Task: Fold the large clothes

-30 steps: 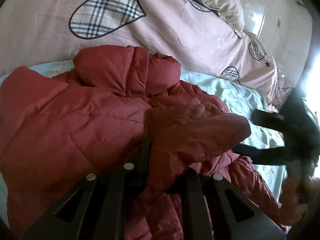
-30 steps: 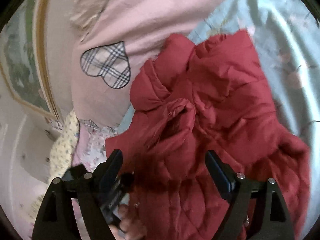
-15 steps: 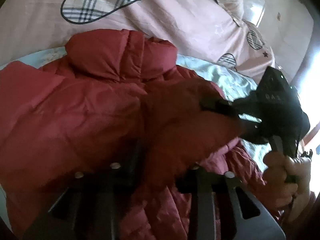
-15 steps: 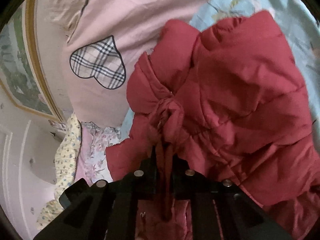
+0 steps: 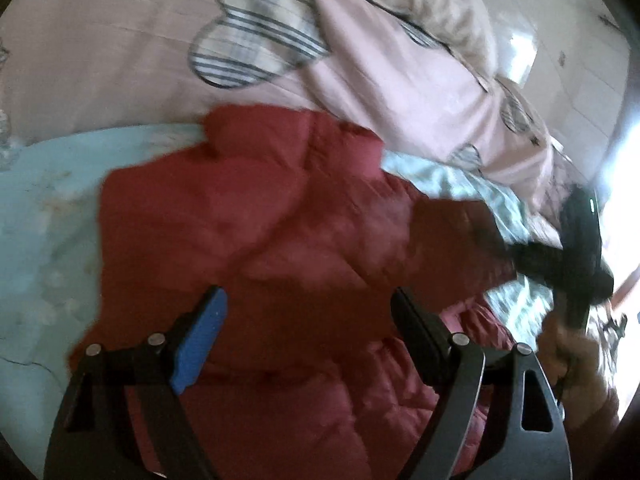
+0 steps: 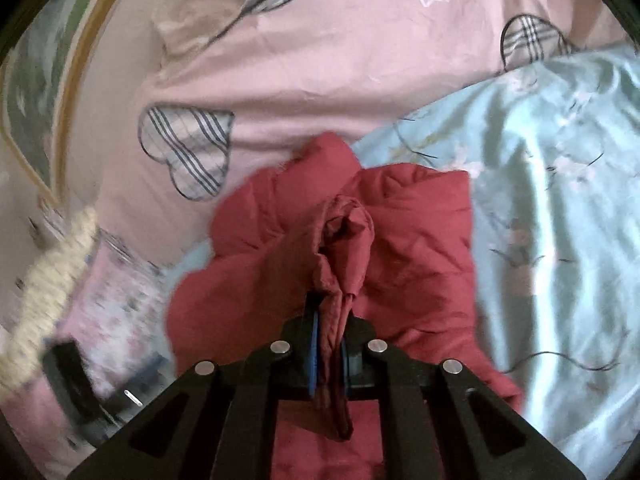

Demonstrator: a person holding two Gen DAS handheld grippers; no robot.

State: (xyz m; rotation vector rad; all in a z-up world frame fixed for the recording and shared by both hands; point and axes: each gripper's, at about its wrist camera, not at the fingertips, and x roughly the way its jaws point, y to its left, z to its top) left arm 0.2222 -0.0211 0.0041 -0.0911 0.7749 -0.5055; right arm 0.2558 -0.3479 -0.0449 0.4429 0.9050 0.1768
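Note:
A red quilted puffer jacket (image 5: 256, 232) lies on a light blue flowered sheet (image 5: 44, 216). My left gripper (image 5: 308, 320) is open and empty just above the jacket's body. My right gripper (image 6: 330, 344) is shut on a bunched fold of the jacket's sleeve (image 6: 344, 248) and holds it up over the jacket (image 6: 420, 248). In the left wrist view the right gripper (image 5: 560, 256) shows at the right, black and blurred, with the sleeve end (image 5: 460, 232) in it.
A pink duvet with plaid hearts (image 5: 256, 28) is bunched along the far side of the bed; it also shows in the right wrist view (image 6: 304, 80). A beige pillow (image 5: 432, 4) lies behind it. A pink flowered cloth (image 6: 120, 304) lies at the left. The blue sheet (image 6: 560, 200) stretches to the right.
My left gripper has opened and let go of the jacket sleeve. My right gripper has closed on the sleeve and pulled it away across the jacket.

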